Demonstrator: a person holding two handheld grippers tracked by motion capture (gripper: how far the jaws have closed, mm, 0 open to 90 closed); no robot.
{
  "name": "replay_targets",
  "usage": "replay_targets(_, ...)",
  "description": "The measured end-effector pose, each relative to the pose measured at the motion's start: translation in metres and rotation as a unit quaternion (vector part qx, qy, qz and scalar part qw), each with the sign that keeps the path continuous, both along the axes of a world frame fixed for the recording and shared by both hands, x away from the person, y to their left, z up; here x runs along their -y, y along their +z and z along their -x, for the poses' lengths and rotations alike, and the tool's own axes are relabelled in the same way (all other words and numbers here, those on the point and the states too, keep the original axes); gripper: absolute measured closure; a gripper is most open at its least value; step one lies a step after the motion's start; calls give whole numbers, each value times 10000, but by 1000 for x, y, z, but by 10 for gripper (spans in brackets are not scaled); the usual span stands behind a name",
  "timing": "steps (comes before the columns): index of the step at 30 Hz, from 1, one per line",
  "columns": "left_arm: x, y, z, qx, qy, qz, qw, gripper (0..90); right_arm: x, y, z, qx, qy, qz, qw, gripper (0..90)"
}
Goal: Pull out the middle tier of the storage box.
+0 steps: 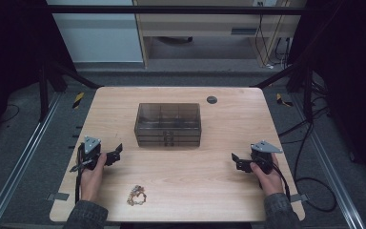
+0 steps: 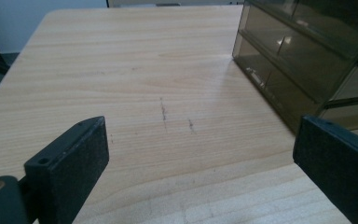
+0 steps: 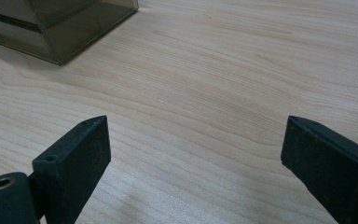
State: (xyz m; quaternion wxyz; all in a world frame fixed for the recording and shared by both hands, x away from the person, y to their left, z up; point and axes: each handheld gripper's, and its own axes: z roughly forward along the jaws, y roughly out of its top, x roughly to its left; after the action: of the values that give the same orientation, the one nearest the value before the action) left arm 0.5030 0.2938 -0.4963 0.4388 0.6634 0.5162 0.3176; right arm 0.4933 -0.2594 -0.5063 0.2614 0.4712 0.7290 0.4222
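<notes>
A smoky translucent drawer box [image 1: 168, 124] stands in the middle of the wooden table [image 1: 228, 119], its small drawers facing the person. A small golden chain or bracelet [image 1: 136, 195] lies near the front edge, left of centre. My left gripper [image 1: 116, 155] rests at the table's left, held by a hand, open with nothing between its jaws. My right gripper [image 1: 237, 161] rests at the right, open and empty too. In the left gripper view the drawer box [image 2: 303, 56] is at the upper right; in the right gripper view its corner [image 3: 60, 23] is at the upper left.
A round dark cable hole [image 1: 212, 99] sits near the table's far edge. Metal rails [image 1: 21, 157] run along both sides of the table, and cables [image 1: 310, 143] lie on the floor at the right. Bare wood lies between the grippers.
</notes>
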Motion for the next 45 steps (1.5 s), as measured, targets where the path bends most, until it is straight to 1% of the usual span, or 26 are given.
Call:
replay_targets(2,3,4,2,99,-43,-113,9999,34,-1,0,1,14,8,-5,10000,85)
replay_targets(4,8,10,5,208,-104,-326,9992,35,-1,3,3,8,39,-9,10000,83)
replay_targets(5,13,15,8,289,-165,-515,9981,35,-2,4,4,5,37,-15,10000,83)
replay_targets(6,13,15,8,289,-165,-515,9981,35,-2,4,4,5,37,-15,10000,83)
replay_targets(8,20,20,14,379,-278,-731,9962,35,-2,8,9,44,66,140,9999,74)
replay_targets(11,25,24,18,447,-343,-819,9950,35,-2,9,13,57,134,128,9998,67)
replay_targets(12,31,29,22,519,-419,-941,9933,34,-2,10,15,40,165,89,9998,68)
replay_targets(13,31,29,22,519,-419,-941,9933,34,-2,10,15,40,165,89,9998,68)
replay_targets(15,36,33,26,568,-480,-1089,9913,34,-2,11,19,-1,214,-3,9998,72)
replay_targets(16,41,38,30,682,-472,-1145,9900,39,-3,12,22,1,245,18,9997,78)
replay_targets(20,47,45,32,806,-548,-1133,9888,40,-5,15,29,90,328,149,9993,87)
replay_targets(23,53,47,33,807,-616,-1153,9881,40,-4,15,32,104,314,160,9993,90)
replay_targets(26,62,51,38,840,-764,-1376,9840,40,1,17,38,172,184,50,9997,93)
replay_targets(27,62,51,38,840,-764,-1376,9840,40,1,17,38,172,184,50,9997,93)
replay_targets(28,68,55,40,849,-745,-1632,9801,40,2,17,40,180,141,53,9997,95)
replay_targets(29,68,55,40,849,-745,-1632,9801,41,2,17,40,180,141,53,9997,95)
replay_targets(30,73,58,44,813,-760,-1842,9766,41,3,16,41,173,128,82,9997,120)
replay_targets(33,77,59,46,764,-860,-1753,9778,41,2,15,41,125,150,100,9998,137)
replay_targets(34,82,61,45,825,-1005,-1749,9760,41,2,15,40,97,167,84,9998,140)
replay_targets(37,87,64,48,797,-1076,-1790,9747,49,1,15,40,93,171,68,9998,140)
replay_targets(38,90,67,49,822,-1128,-1875,9723,50,1,15,40,79,153,60,9998,135)
replay_targets(39,93,69,50,865,-1162,-1874,9715,50,1,15,40,79,153,60,9998,135)
replay_targets(40,100,75,54,965,-1252,-1876,9695,49,2,14,40,47,114,26,9999,125)
replay_targets(41,100,75,54,965,-1252,-1876,9695,48,3,14,40,51,99,27,9999,118)
replay_targets(42,103,77,56,1016,-1304,-1922,9673,48,3,14,40,51,99,27,9999,118)
replay_targets(45,115,82,60,1232,-1364,-2266,9565,36,6,16,42,-30,48,-83,9999,106)
